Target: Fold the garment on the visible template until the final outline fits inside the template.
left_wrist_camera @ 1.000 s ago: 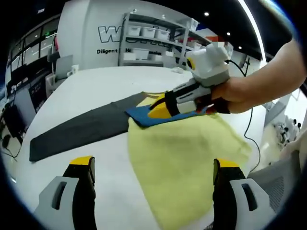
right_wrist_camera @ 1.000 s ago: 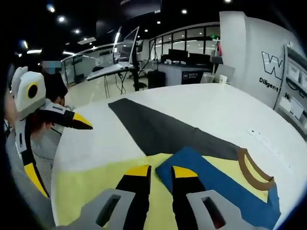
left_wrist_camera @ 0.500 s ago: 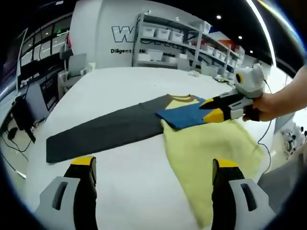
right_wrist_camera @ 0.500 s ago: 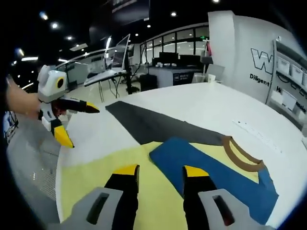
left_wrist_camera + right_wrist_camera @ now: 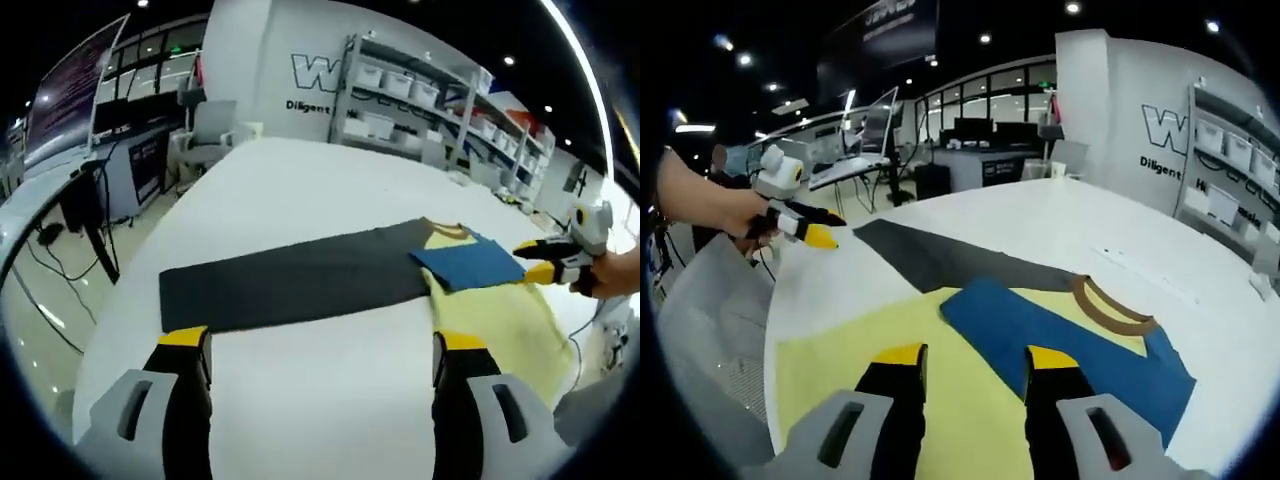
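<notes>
Both tongs, left (image 5: 315,365) and right (image 5: 975,365), hung spread and empty over the shirt (image 5: 870,350); its folded blue sleeve (image 5: 1060,340) risked slipping open off the dark template (image 5: 290,285).

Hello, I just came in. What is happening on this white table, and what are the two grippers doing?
A person is folding a yellow shirt lying on a white table, beside a dark grey template strip. One blue sleeve is already folded across the yellow body. Both grippers are open and hold nothing: the right gripper hovers over the shirt, and the left gripper hangs over bare table near the strip. The shirt is mostly unfolded.
</notes>
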`<state>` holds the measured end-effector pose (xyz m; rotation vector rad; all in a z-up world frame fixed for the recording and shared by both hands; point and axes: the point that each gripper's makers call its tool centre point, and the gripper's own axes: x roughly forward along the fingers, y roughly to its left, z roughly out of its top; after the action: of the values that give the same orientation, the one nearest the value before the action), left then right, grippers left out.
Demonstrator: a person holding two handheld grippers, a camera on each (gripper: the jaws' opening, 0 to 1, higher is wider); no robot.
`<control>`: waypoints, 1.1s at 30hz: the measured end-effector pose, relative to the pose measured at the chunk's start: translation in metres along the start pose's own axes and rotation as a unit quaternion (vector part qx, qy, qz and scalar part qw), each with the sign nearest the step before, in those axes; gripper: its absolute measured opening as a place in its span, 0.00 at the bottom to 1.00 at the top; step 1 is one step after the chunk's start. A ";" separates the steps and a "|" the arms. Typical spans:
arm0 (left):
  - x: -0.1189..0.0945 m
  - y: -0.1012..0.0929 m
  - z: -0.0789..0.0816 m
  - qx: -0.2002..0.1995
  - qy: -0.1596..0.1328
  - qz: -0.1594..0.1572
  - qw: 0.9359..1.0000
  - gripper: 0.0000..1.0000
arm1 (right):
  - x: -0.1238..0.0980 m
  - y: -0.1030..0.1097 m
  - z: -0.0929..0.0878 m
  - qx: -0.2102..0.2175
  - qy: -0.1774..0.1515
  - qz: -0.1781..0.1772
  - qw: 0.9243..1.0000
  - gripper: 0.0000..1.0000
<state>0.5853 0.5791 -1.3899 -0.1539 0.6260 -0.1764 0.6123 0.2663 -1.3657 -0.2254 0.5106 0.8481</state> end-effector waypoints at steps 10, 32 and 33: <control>0.007 0.047 -0.001 -0.066 -0.004 0.035 0.997 0.78 | -0.044 -0.007 -0.020 0.000 0.001 -0.026 1.000 0.32; 0.023 0.088 -0.005 -0.199 -0.010 0.103 0.975 0.41 | -0.099 -0.022 -0.040 0.029 -0.003 -0.079 0.996 0.28; 0.021 0.089 -0.005 -0.203 -0.012 0.113 0.973 0.38 | -0.099 -0.022 -0.040 0.029 -0.003 -0.080 0.996 0.28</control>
<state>0.6099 0.6612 -1.4235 -0.4757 0.6455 0.1760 0.5608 0.1714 -1.3497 -0.2071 0.5044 0.6760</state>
